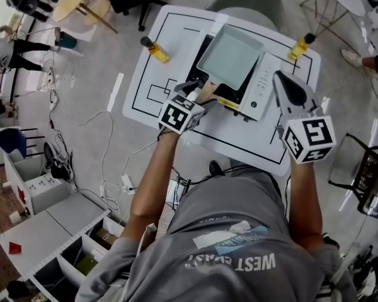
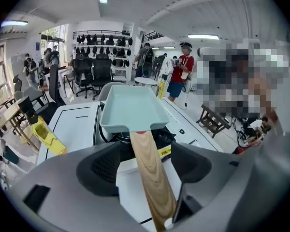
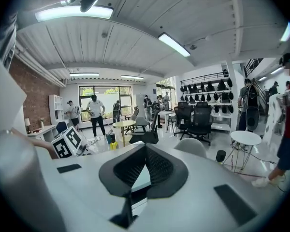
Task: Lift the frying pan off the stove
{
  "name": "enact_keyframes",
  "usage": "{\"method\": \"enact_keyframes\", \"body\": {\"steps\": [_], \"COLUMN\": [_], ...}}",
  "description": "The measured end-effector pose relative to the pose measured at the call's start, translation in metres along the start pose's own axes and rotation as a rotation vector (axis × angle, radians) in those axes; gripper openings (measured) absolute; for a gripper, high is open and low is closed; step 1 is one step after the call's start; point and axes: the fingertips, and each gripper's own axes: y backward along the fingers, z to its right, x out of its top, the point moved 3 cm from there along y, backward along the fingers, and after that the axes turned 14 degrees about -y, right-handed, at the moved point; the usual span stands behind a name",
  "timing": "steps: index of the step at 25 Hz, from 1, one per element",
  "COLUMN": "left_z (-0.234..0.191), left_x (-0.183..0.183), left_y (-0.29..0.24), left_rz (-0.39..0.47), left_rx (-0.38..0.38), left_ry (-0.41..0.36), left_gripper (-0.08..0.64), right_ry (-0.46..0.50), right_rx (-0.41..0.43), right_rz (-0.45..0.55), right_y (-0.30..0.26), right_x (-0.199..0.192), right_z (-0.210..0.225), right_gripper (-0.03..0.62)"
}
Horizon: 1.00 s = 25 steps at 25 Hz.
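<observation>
Pan (image 1: 230, 56) is sitting on the stove (image 1: 264, 88) at upper centre, its handle (image 2: 152, 178) pointing lengthwise into the left gripper (image 1: 190, 93), whose jaws are standing apart around it without pressing, while the right gripper (image 1: 291, 92), jaws together, is hovering at right.

Head view overhead, left gripper view near pan (image 2: 130, 111)

The white, black-lined worktop (image 1: 152, 83) stands on a grey floor (image 1: 101, 68). The stove (image 1: 263, 85) sits flat on the worktop, right of its middle. A yellow bottle (image 1: 156, 50) lies near the far left corner, well apart from the stove. A second yellow bottle (image 1: 300, 46) is near the far right corner, nearer the stove.
</observation>
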Motion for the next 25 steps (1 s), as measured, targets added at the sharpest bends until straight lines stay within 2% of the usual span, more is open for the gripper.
{"method": "enact_keyframes", "body": {"steps": [5, 10, 12, 16, 22, 25], "left_z": [-0.002, 0.001, -0.002, -0.012, -0.011, -0.008], "left_x": [-0.004, -0.016, -0.020, -0.027, -0.025, -0.022], "left_y": [-0.014, -0.031, -0.035, -0.038, -0.036, -0.032], "left_rz": [-0.104, -0.185, -0.207, -0.223, -0.215, -0.220], "left_rx": [-0.015, -0.049, -0.031, 0.012, 0.038, 0.075], "left_ry": [-0.070, -0.087, -0.106, -0.108, -0.101, -0.139], "left_gripper": [0.308, 0.304, 0.265, 0.152, 0.147, 0.147], "right_ry": [-0.031, -0.048, -0.053, -0.060, -0.060, -0.057], "right_rx": [0.007, 0.013, 0.011, 0.007, 0.007, 0.009], "right_rz": [-0.012, -0.018, -0.021, -0.026, -0.028, -0.030], "right_y": [-0.009, -0.014, -0.014, -0.012, -0.009, -0.006], "right_x": [-0.011, -0.019, -0.022, -0.027, -0.029, -0.029], "right_z": [0.008, 0.012, 0.014, 0.019, 0.019, 0.018], "right_gripper": [0.012, 0.012, 0.012, 0.012, 0.012, 0.012]}}
